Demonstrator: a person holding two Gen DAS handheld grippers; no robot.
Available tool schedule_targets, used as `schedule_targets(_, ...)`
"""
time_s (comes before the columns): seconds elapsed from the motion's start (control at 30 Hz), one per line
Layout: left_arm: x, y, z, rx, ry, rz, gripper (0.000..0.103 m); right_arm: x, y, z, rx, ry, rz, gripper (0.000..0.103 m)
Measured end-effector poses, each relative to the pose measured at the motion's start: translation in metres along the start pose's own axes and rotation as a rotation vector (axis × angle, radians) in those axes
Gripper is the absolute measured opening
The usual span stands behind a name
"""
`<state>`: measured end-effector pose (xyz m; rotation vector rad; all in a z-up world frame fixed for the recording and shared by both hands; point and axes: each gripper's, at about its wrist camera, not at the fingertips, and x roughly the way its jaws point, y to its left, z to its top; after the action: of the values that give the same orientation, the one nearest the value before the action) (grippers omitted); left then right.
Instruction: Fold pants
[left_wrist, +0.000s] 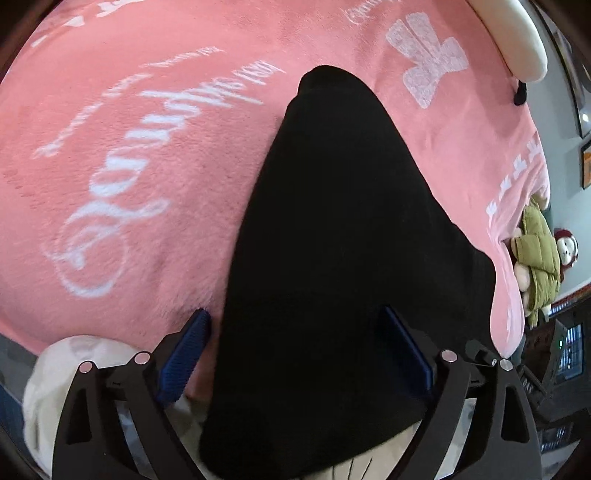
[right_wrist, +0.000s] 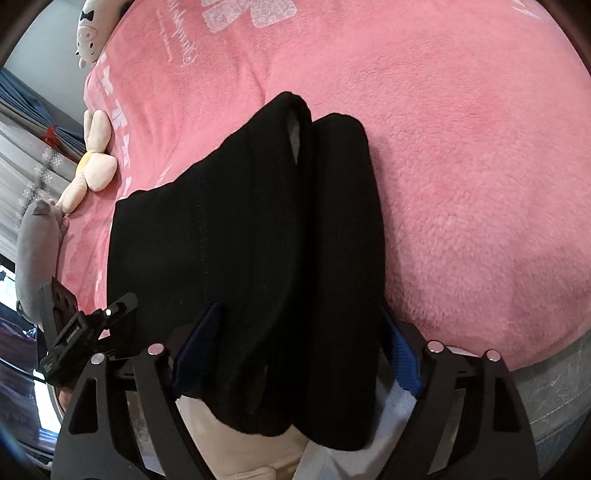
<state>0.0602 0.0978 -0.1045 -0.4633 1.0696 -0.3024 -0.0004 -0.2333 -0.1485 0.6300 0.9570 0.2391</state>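
Observation:
The black pants (left_wrist: 332, 240) lie on a pink fleece blanket (left_wrist: 129, 129), running away from me and draping over the near edge. My left gripper (left_wrist: 295, 321) stands open, its blue pads (left_wrist: 184, 354) on either side of the fabric, apart from it. In the right wrist view the pants (right_wrist: 258, 221) show two legs side by side, with a grey lining at the far cuff. My right gripper (right_wrist: 299, 325) is also open, its blue pads (right_wrist: 404, 354) straddling both legs near the bed edge. Whether the fabric touches the pads is unclear.
The pink blanket (right_wrist: 461, 166) covers the bed. Plush toys lie at the bed's side: a cream flower (right_wrist: 94, 166), a grey toy (right_wrist: 37, 243), a green-coated doll (left_wrist: 535, 258). The other gripper's mount (right_wrist: 74, 332) shows at the lower left. A white cushion (left_wrist: 517, 40) is far right.

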Motion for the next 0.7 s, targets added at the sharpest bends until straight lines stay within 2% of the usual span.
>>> schedule_targets(0.07, 0.001, -0.002, 0.002, -0.008, 0.003, -0.011, 0.084, -0.007, -0.003, -0.003, -0.005, -0.008, 0.018, 0.056)
schedule_targets(0.1, -0.003, -0.004, 0.001, -0.003, 0.002, -0.041, 0.067, -0.009, -0.001, -0.004, -0.013, -0.015, 0.03, 0.048)
schedule_targets(0.13, -0.006, -0.005, 0.001, 0.004, 0.004, -0.049, 0.055, -0.014, -0.001, -0.007, -0.016, -0.021, 0.03, 0.041)
schedule_targets(0.17, -0.01, -0.008, 0.0, 0.01, 0.004, -0.051, 0.049, -0.017, 0.003, -0.009, -0.018, -0.029, 0.032, 0.039)
schedule_targets(0.2, -0.016, -0.009, -0.001, 0.007, 0.004, -0.073, 0.033, -0.021, 0.007, -0.01, -0.025, -0.041, 0.031, 0.035)
schedule_targets(0.23, -0.025, -0.009, -0.002, -0.005, 0.004, -0.115, 0.03, -0.027, 0.014, -0.013, -0.037, -0.052, 0.034, 0.034)
schedule_targets(0.33, -0.046, -0.019, -0.007, 0.001, -0.003, -0.158, 0.028, -0.047, 0.035, -0.022, -0.08, -0.067, 0.045, 0.033)
schedule_targets(0.5, -0.09, -0.044, -0.035, 0.074, -0.007, -0.167, 0.028, -0.081, 0.054, -0.048, -0.126, -0.051, 0.064, 0.033)
schedule_targets(0.7, -0.135, -0.05, -0.075, 0.126, 0.018, -0.158, 0.028, -0.118, 0.064, -0.094, -0.13, 0.0, 0.098, 0.033)
